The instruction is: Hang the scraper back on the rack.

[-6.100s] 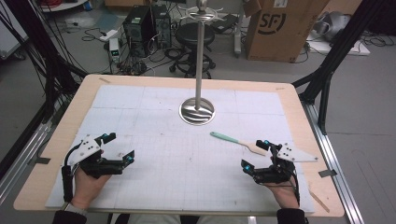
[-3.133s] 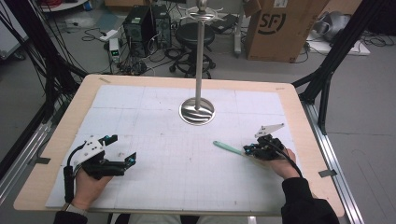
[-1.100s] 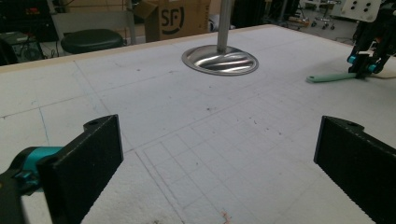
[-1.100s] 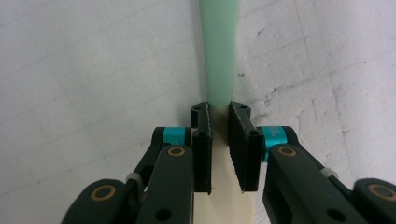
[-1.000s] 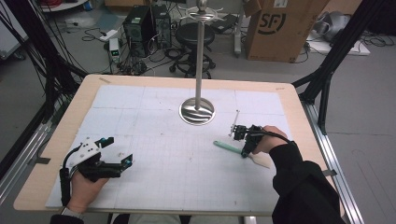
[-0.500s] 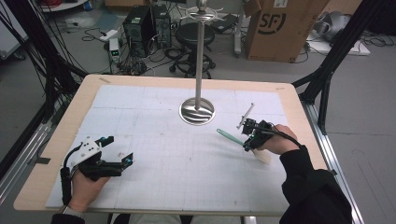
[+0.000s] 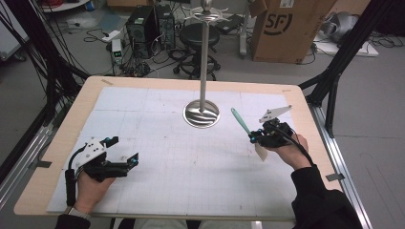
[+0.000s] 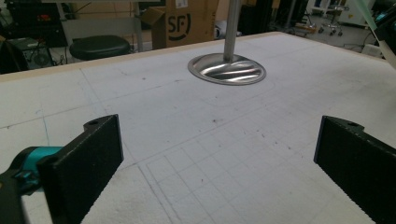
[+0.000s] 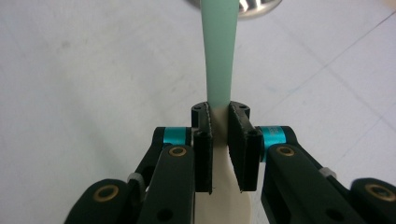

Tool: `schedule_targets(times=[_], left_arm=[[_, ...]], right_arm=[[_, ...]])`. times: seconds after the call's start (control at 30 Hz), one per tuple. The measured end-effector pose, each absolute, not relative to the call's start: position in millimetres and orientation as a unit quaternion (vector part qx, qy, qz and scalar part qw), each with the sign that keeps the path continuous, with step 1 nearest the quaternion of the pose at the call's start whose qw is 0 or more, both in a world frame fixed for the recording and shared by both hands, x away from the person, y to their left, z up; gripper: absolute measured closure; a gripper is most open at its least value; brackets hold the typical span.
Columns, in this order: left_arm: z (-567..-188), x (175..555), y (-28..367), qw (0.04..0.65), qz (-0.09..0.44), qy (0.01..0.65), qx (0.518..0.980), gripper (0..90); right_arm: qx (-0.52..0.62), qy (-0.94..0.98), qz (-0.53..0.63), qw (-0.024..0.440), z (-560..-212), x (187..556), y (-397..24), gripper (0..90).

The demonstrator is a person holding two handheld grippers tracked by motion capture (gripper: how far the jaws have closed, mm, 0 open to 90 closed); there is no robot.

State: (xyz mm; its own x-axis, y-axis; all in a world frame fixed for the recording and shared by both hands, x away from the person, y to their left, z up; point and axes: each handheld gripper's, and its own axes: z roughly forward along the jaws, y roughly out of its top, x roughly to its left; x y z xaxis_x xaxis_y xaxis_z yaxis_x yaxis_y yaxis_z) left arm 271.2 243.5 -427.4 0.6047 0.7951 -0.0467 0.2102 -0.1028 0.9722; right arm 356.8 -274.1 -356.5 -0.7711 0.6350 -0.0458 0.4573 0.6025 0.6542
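You are pinching spatula with right gripper, where green handle meets cream blade. Looks light, probably bendy blade. Left gripper is resting, jaws wide apart.

Spatula: slim mint-green handle, cream blade. Lifted off bench, tilted, handle end pointing up toward steel stand base, just right of it. Clamped where handle meets blade; blade hangs below, farther from base.
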Motion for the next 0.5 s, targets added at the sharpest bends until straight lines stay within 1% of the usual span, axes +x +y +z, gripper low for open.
schedule_targets(times=[0.13,0.17,0.27,0.33,0.43,0.5], left_arm=[[-427.5,271.9,241.6,0.566,0.257,0.361,0.696,1.9],[-427.5,271.9,241.2,0.565,0.255,0.359,0.697,1.9],[-427.4,271.6,240.9,0.565,0.255,0.359,0.698,1.9],[-427.4,271.6,241.2,0.565,0.255,0.359,0.697,1.9],[-427.5,271.5,240.8,0.564,0.255,0.358,0.699,1.9],[-427.6,271.6,240.6,0.565,0.255,0.357,0.699,1.9]], right_arm=[[0.32,0.86,0.367,0.151,-355.1,355.0,-277.3,80.4],[0.327,0.844,0.394,0.162,-353.7,354.4,-278.1,80.4],[0.331,0.83,0.417,0.167,-351.9,354.4,-278.6,80.4],[0.337,0.815,0.435,0.181,-350.0,354.9,-277.9,80.5],[0.334,0.794,0.473,0.187,-347.2,357.5,-275.1,80.5],[0.333,0.791,0.477,0.189,-346.7,357.9,-274.3,80.5]])
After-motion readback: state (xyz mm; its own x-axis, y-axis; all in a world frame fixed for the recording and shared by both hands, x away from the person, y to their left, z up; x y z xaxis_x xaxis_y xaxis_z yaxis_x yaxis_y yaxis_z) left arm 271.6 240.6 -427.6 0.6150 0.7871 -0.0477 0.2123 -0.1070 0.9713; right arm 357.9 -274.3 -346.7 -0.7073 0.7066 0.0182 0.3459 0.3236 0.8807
